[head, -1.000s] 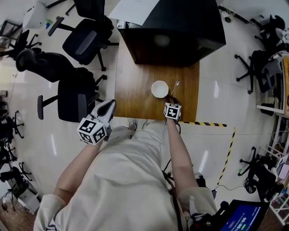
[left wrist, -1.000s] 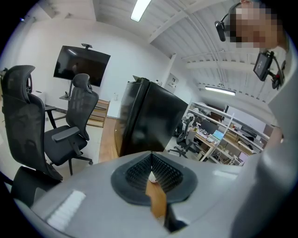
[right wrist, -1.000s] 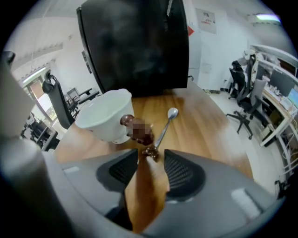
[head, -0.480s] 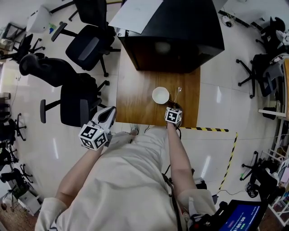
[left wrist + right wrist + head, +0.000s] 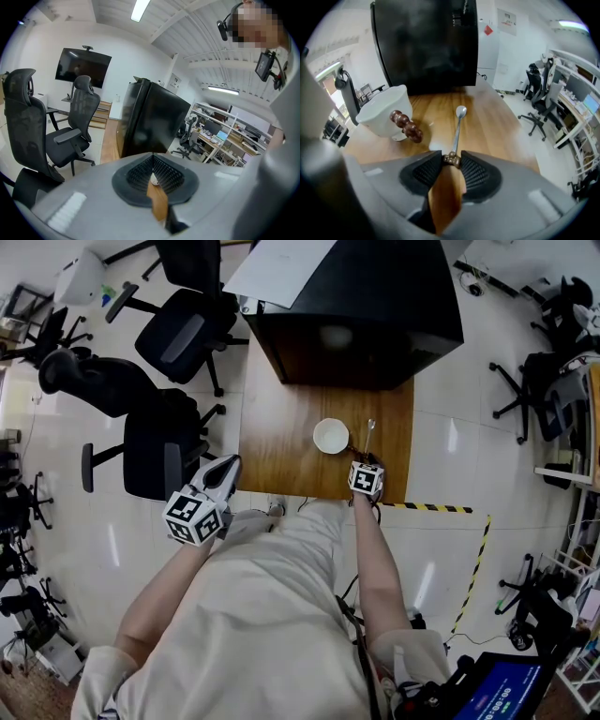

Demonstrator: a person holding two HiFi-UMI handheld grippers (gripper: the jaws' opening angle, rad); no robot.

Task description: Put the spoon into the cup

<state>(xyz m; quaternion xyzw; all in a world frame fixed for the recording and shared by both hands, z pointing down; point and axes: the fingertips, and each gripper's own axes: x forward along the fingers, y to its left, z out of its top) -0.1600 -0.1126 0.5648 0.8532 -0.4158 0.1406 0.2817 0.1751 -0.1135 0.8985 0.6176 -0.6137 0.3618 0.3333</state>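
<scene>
A metal spoon lies on the wooden table, its bowl pointing away from me, just right of a white cup. In the right gripper view the spoon runs straight out from my right gripper, whose pads press on the handle's near end. The cup, with a brown beaded handle, stands to the left of the spoon. In the head view my right gripper sits at the table's near edge. My left gripper hangs off the table's left front corner, shut on nothing.
A tall black cabinet stands on the table's far end, close behind the cup. Black office chairs stand to the left of the table. Yellow-black tape marks the floor at the right.
My right gripper has shifted a little to the right along the table's near edge, to the spoon's handle end. The left gripper has stayed where it was.
</scene>
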